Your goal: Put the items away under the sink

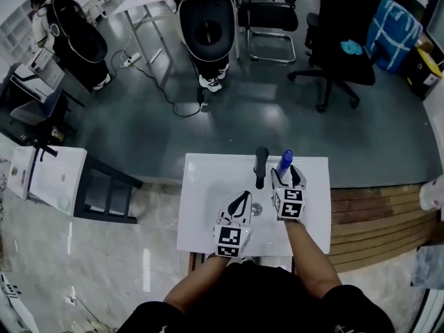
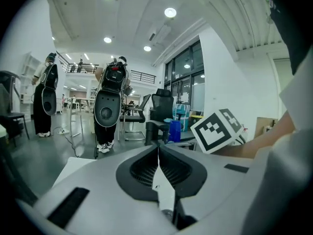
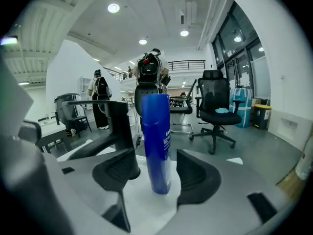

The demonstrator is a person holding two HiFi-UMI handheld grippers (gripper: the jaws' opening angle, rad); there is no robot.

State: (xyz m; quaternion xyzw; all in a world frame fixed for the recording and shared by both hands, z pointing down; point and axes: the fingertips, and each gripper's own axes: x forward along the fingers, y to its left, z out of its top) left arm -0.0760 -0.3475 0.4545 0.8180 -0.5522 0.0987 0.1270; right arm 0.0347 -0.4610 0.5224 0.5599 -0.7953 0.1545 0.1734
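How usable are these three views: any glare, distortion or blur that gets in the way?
Head view: sharp, edges bent; light streaks glare on the glossy floor beside the white countertop. Left gripper view: heavy fisheye, dark corners; the closed jaws look soft up close, the room behind clear. Right gripper view: same fisheye; the blue bottle is sharp between open jaws; ceiling lights bloom.
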